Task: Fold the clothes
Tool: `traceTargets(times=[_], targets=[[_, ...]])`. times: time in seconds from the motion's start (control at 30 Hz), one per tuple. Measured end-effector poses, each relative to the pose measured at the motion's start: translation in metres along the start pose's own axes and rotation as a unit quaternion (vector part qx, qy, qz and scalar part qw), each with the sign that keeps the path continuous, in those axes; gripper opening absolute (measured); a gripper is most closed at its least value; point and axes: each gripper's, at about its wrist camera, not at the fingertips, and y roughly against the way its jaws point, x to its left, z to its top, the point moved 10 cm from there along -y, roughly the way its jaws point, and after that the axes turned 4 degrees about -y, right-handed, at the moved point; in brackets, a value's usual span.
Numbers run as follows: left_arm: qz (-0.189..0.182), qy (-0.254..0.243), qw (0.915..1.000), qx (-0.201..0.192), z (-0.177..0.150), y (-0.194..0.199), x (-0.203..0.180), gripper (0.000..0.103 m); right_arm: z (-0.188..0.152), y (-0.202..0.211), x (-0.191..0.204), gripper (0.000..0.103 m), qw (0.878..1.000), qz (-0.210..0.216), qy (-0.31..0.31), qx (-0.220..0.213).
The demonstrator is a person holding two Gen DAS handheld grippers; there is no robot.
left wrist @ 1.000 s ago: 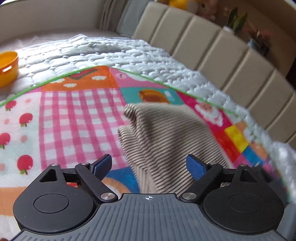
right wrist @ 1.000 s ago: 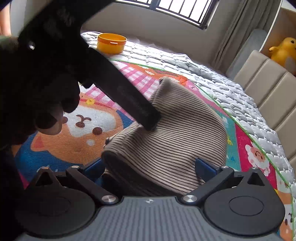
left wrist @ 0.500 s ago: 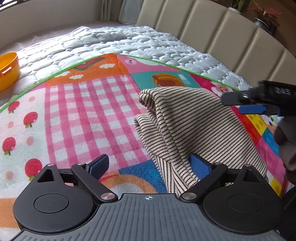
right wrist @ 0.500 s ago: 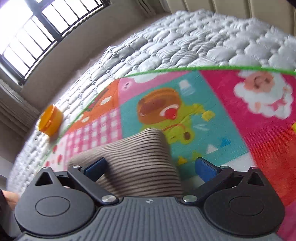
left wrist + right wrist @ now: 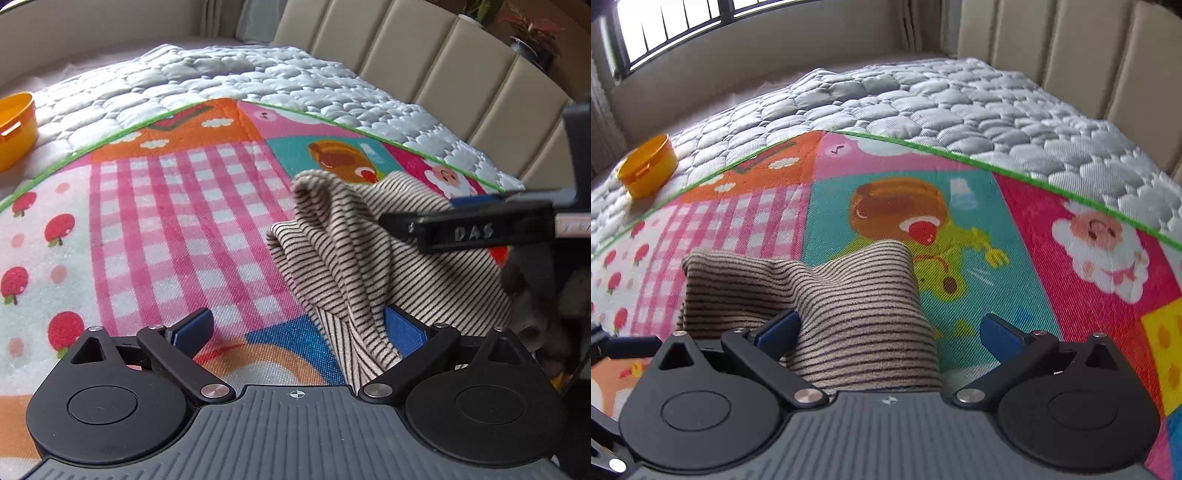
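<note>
A beige garment with thin dark stripes (image 5: 354, 254) lies bunched and folded on a colourful patchwork play mat (image 5: 177, 229). My left gripper (image 5: 299, 330) is open just above the mat, with the garment's near edge draped against its right finger. My right gripper (image 5: 890, 330) is open with the folded garment (image 5: 849, 314) lying between its fingers, nearer the left one. In the left wrist view the right gripper (image 5: 469, 227) hovers over the garment's right side.
An orange plastic container (image 5: 646, 168) sits on the grey quilted bedspread (image 5: 923, 107) at the far left; it also shows in the left wrist view (image 5: 13, 127). A beige padded headboard (image 5: 443, 81) runs along the far right. A window with bars (image 5: 683, 26) is behind.
The right gripper has swung over the garment's right side and levelled out. The left gripper has drawn closer to the garment's near edge. Both stay open.
</note>
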Motion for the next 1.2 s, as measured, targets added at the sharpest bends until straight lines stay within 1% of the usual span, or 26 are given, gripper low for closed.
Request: traceTargets(times=[0.07,0.13,0.2,0.23,0.27,0.33,0.37,0.4,0.43,0.47,0.53,0.57,0.63,0.7,0.73,0.77,0.83,0.87,0.93,0.97,1.0,1.07,1.1,1.13,1.17,1.2], targets=[[0.0,0.001,1.0,0.001,0.0,-0.001,0.001,0.101,0.0,0.009,-0.005,0.103,1.0,0.015,-0.026,0.009],[-0.005,0.009,0.9999,-0.007,0.001,0.003,0.002,0.101,-0.012,0.031,-0.007,0.103,0.999,0.028,-0.026,0.006],[-0.015,0.025,0.9991,-0.029,0.009,0.014,0.003,0.099,-0.034,0.053,-0.01,0.103,0.999,0.043,-0.015,0.007],[-0.019,0.034,0.9984,-0.04,0.012,0.019,0.004,0.094,-0.048,0.061,-0.01,0.103,0.999,0.043,-0.003,0.011],[-0.025,0.04,0.9973,-0.057,0.019,0.026,0.004,0.092,-0.061,0.062,-0.011,0.103,0.999,0.037,0.007,0.013],[-0.037,0.045,0.9937,-0.095,0.041,0.037,-0.003,0.092,-0.083,0.06,-0.013,0.103,0.999,0.021,0.023,0.015],[-0.039,0.043,0.9924,-0.108,0.052,0.038,-0.007,0.092,-0.095,0.059,-0.014,0.103,0.999,0.014,0.032,0.016],[-0.026,0.034,0.9931,-0.109,0.062,0.033,-0.008,0.092,-0.099,0.058,-0.015,0.103,1.0,0.016,0.021,0.017],[-0.003,0.02,0.9944,-0.104,0.07,0.023,-0.008,0.092,-0.102,0.056,-0.016,0.103,1.0,0.021,0.003,0.017],[0.027,0.004,0.9953,-0.093,0.076,0.011,-0.005,0.092,-0.1,0.057,-0.017,0.103,0.999,0.029,-0.007,0.017],[0.087,-0.027,0.9944,-0.055,0.075,-0.019,0.006,0.094,-0.093,0.062,-0.022,0.103,0.999,0.047,-0.019,0.014],[0.105,-0.044,0.9925,-0.043,0.073,-0.029,0.009,0.099,-0.09,0.065,-0.024,0.103,0.998,0.055,-0.026,0.012],[0.12,-0.083,0.9882,-0.044,0.067,-0.033,0.009,0.099,-0.083,0.07,-0.029,0.103,0.997,0.073,-0.039,0.009],[0.122,-0.093,0.9866,-0.055,0.067,-0.013,0.006,0.098,-0.077,0.075,-0.034,0.103,0.995,0.09,-0.051,0.006],[0.117,-0.087,0.9879,-0.055,0.066,0.0,0.006,0.097,-0.073,0.078,-0.036,0.103,0.993,0.099,-0.058,0.005],[0.099,-0.069,0.9915,-0.05,0.062,0.013,0.005,0.097,-0.07,0.081,-0.038,0.103,0.992,0.107,-0.064,0.003],[0.045,-0.029,0.9981,-0.031,0.049,0.033,-0.002,0.097,-0.066,0.075,-0.049,0.103,0.99,0.108,-0.094,-0.004],[0.015,-0.011,0.9997,-0.016,0.038,0.038,-0.01,0.098,-0.064,0.071,-0.055,0.103,0.988,0.108,-0.111,-0.007],[-0.043,0.02,0.9988,0.015,0.016,0.047,-0.028,0.099,-0.066,0.061,-0.056,0.103,0.982,0.127,-0.137,0.002],[-0.059,0.024,0.9975,0.029,0.006,0.045,-0.038,0.099,-0.067,0.055,-0.056,0.103,0.979,0.138,-0.15,0.008],[-0.068,0.022,0.9966,0.041,-0.004,0.04,-0.047,0.099,-0.069,0.051,-0.054,0.102,0.976,0.149,-0.156,0.015],[-0.078,0.015,0.995,0.061,-0.02,0.03,-0.063,0.098,-0.072,0.045,-0.046,0.096,0.975,0.165,-0.144,0.027],[-0.072,0.007,0.9952,0.065,-0.025,0.023,-0.066,0.095,-0.073,0.043,-0.042,0.088,0.977,0.168,-0.13,0.031],[-0.066,-0.002,0.9953,0.07,-0.03,0.016,-0.07,0.076,-0.074,0.041,-0.037,0.083,0.978,0.171,-0.116,0.035],[-0.065,-0.006,0.9952,0.073,-0.032,0.01,-0.071,0.07,-0.073,0.04,-0.035,0.081,0.978,0.173,-0.109,0.034],[-0.068,-0.002,0.995,0.072,-0.03,0.005,-0.07,0.07,-0.072,0.039,-0.033,0.077,0.979,0.174,-0.104,0.031]])
